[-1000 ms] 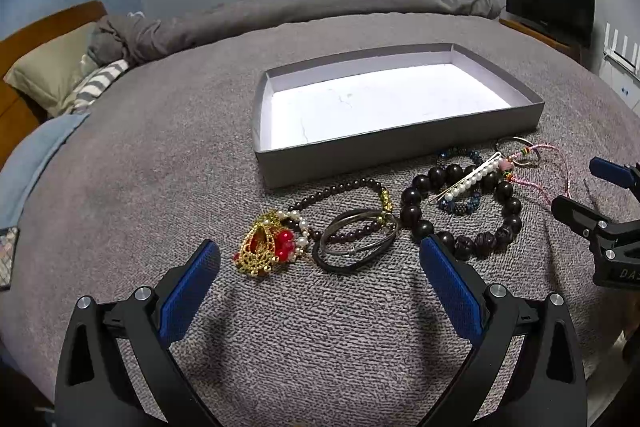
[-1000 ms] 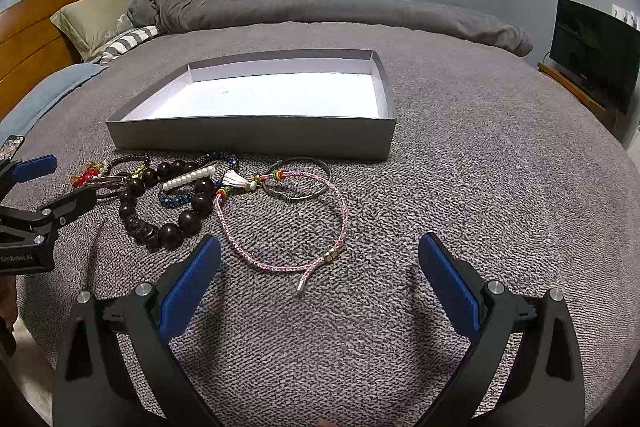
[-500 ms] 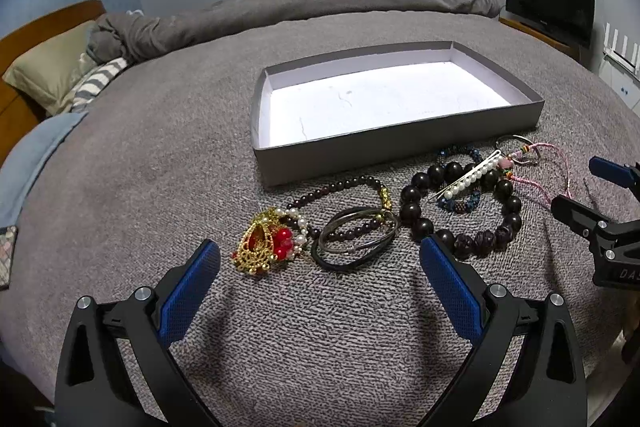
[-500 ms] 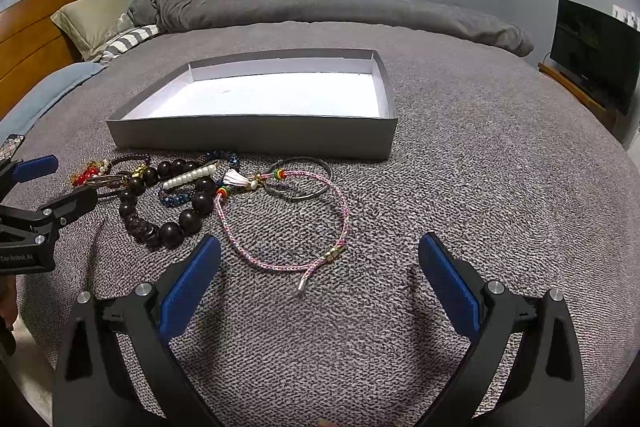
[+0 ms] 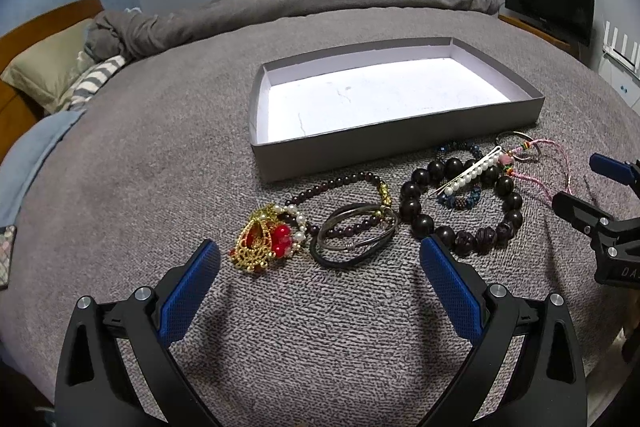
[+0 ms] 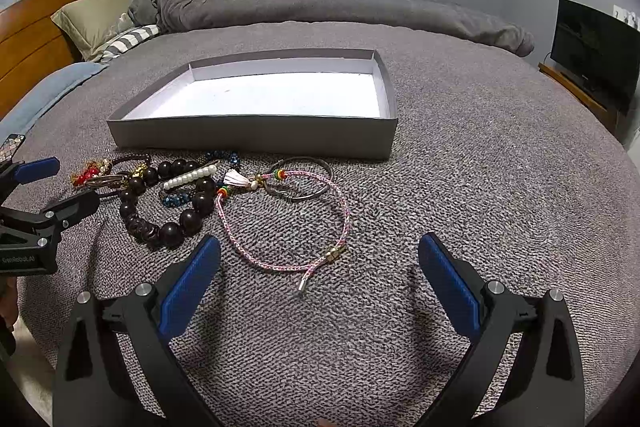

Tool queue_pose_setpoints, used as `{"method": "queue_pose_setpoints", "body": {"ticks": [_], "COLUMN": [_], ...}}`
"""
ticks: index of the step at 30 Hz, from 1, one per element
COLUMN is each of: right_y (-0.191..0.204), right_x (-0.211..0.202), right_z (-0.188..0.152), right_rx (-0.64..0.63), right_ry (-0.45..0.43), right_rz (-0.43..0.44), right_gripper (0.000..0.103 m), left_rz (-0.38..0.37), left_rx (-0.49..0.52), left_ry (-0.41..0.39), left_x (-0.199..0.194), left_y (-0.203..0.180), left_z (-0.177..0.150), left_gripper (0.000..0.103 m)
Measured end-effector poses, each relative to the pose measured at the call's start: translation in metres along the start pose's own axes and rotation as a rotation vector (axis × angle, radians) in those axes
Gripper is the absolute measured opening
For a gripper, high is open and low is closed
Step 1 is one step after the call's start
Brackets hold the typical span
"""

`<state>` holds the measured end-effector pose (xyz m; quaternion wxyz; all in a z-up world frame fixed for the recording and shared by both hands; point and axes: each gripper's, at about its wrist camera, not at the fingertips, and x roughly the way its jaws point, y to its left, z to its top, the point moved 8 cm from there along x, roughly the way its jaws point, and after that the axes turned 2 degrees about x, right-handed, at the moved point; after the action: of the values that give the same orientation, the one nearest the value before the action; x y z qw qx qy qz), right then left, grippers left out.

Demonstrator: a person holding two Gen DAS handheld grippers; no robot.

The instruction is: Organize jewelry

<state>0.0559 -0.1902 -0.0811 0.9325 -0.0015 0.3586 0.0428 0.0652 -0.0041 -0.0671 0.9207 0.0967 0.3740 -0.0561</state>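
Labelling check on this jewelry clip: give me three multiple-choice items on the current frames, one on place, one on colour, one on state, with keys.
1. Where does the pink cord bracelet lie?
A. inside the box
B. on the blanket, in front of the box
C. on the pillow

2. What colour are the pads on the fingers of the right gripper?
A. blue
B. red
C. yellow

3. What state is the left gripper in?
A. shut on the gold brooch
B. shut on nothing
C. open, holding nothing

Key:
1. B, the cord rests on the grey blanket on the near side of the box, whose white floor is bare.
2. A, both pads are blue.
3. C, its fingers stand wide apart, and the gold brooch lies on the blanket beyond them.
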Motion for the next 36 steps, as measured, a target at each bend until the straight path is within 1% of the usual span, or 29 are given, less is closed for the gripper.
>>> {"method": "queue_pose_setpoints", "body": {"ticks": [6, 8, 11, 16, 20, 22, 26, 28, 30, 32, 33, 34, 35, 36], "right_y": [-0.003, -0.004, -0.004, -0.001, -0.003, -0.003, -0.004, -0.006, -0.008, -0.009, -0.009, -0.009, -0.009, -0.009], "right_x": [0.000, -0.001, 0.001, -0.001, -0.004, -0.003, -0.001, -0.002, -0.001, 0.000, 0.001, 0.002, 0.002, 0.003], "right_z": [0.000, 0.000, 0.000, 0.003, 0.004, 0.004, 0.003, 0.003, 0.004, 0.005, 0.005, 0.004, 0.004, 0.004], "right_rx": [0.018, 0.024, 0.018, 0.005, 0.008, 0.006, 0.003, 0.007, 0.010, 0.012, 0.012, 0.011, 0.010, 0.011], "right_ry": [0.001, 0.005, 0.013, 0.004, -0.008, -0.006, 0.004, 0.004, 0.002, 0.007, 0.010, 0.017, 0.020, 0.023], "right_rz": [0.003, 0.010, 0.011, 0.017, 0.021, 0.021, 0.022, 0.023, 0.021, 0.023, 0.024, 0.026, 0.028, 0.029], "right_gripper": [0.098, 0.098, 0.098, 0.098, 0.097, 0.095, 0.084, 0.083, 0.076, 0.072, 0.070, 0.069, 0.065, 0.062], "left_rz": [0.006, -0.015, -0.018, -0.086, -0.090, -0.107, -0.103, -0.095, -0.090, -0.080, -0.083, -0.091, -0.098, -0.106], "left_rx": [0.022, 0.025, 0.025, -0.020, -0.010, -0.005, -0.009, -0.015, -0.022, -0.022, -0.019, -0.015, -0.011, -0.006], "left_ry": [0.001, -0.008, -0.005, 0.009, -0.005, -0.001, 0.003, -0.008, -0.014, -0.014, -0.009, 0.000, 0.010, 0.019], "left_x": [0.000, 0.001, 0.003, 0.004, 0.001, 0.002, 0.003, 0.000, -0.002, -0.001, -0.001, 0.000, 0.002, 0.002], "left_y": [0.006, 0.007, 0.015, 0.026, 0.026, 0.023, 0.026, 0.032, 0.037, 0.042, 0.043, 0.043, 0.042, 0.042], "left_z": [0.000, 0.001, 0.002, 0.002, 0.004, 0.004, 0.005, 0.007, 0.008, 0.008, 0.007, 0.005, 0.004, 0.002], "left_gripper": [0.101, 0.101, 0.101, 0.101, 0.101, 0.100, 0.099, 0.098, 0.098, 0.097, 0.095, 0.090, 0.087, 0.080]}}
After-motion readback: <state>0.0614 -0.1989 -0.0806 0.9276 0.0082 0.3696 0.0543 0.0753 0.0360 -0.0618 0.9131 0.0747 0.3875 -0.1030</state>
